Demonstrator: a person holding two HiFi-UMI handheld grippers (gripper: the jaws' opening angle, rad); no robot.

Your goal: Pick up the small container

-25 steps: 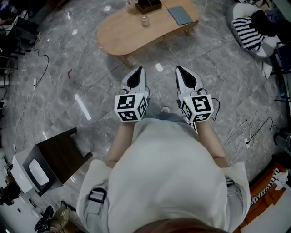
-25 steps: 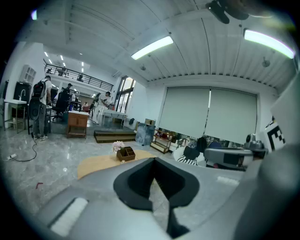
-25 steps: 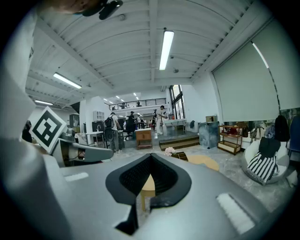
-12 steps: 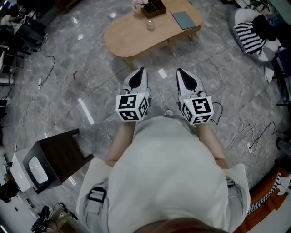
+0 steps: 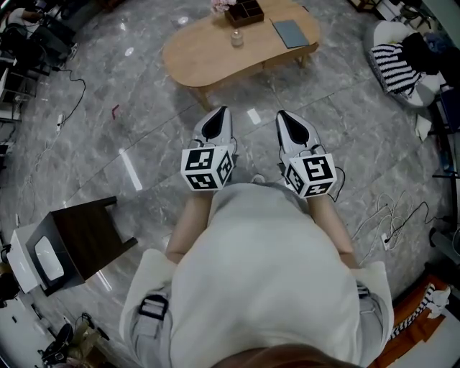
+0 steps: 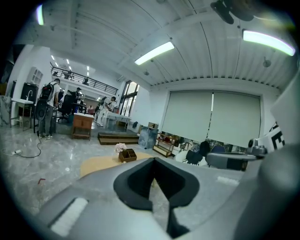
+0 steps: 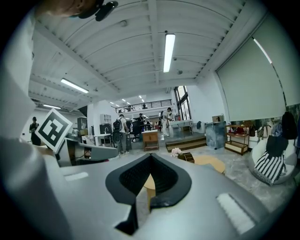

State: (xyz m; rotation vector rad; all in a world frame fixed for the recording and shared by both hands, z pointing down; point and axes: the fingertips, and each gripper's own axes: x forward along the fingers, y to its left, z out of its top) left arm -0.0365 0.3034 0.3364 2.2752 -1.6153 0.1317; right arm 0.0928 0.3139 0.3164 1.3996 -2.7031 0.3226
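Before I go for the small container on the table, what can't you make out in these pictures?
Small container: head view, too small to tell lid or contents.
Dark box: head view, at the top edge, contents too small.
Wooden table: right gripper view, mostly hidden behind the right gripper.
Floor under the person: head view, hidden by the torso.

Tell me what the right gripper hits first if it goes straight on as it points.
Probably the wooden table: it shows past the closed tips of the right gripper, with only floor between. Height is unclear; it might pass over.
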